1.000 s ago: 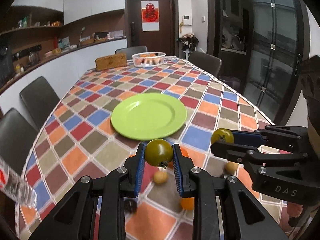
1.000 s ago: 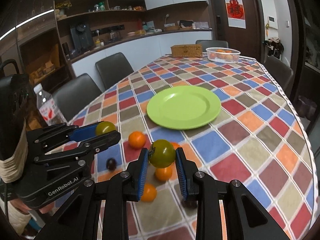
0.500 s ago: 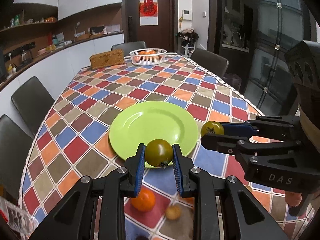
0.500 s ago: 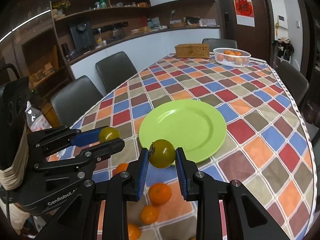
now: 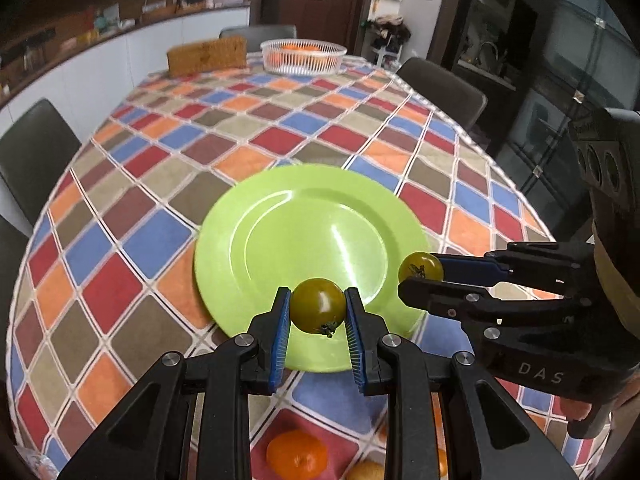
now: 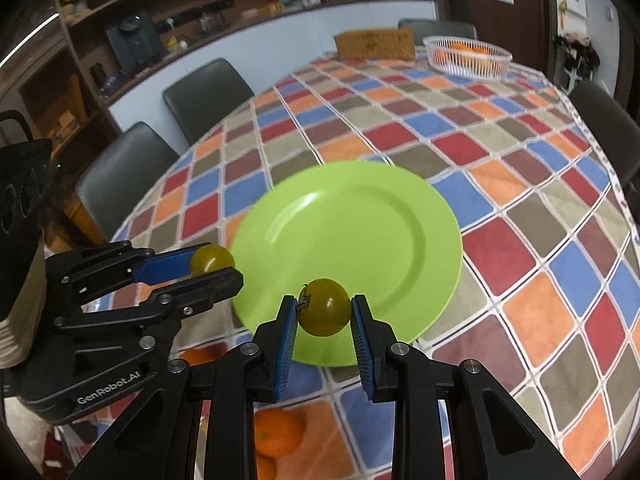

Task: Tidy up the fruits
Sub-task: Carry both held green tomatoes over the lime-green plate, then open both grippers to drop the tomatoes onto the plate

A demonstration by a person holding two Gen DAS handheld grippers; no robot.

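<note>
Two green tomatoes up, one per claw, both over near edge of green plate.

Left wrist view: left gripper (image 5: 318, 312) pinching left-hand tomato (image 5: 318, 310) betw blue pads, stem end turned down toward camera, pads pressed tight on both flanks. Hangs above near rim of green plate (image 5: 256, 216); plate centre ahead of claw and a bit down, bare. Right gripper (image 5: 420, 276) coming in from right side, level w/ plate's right rim, also clamped on its own tomato (image 5: 420, 267), seen side-on. Round fruit, no long axis to speak of. Loose oranges (image 5: 297, 454) on cloth short of plate, nearer camera. White basket (image 5: 303, 56) w/ more oranges far past plate, at table's far end.

Right wrist view: right gripper (image 6: 324, 312) squeezing its tomato (image 6: 325, 306), stem at upper left, over plate's near rim (image 6: 440, 208). Left gripper (image 6: 214, 268) at plate's left edge, tomato (image 6: 211, 260) nipped at tips, hardly over rim. Orange (image 6: 278, 432) on cloth short of plate.

Judgement: both about equally near plate; right perhaps slightly further in over it. Next prob short push fwd toward plate middle, lower, then let go low so fruit doesn't roll off.
</note>
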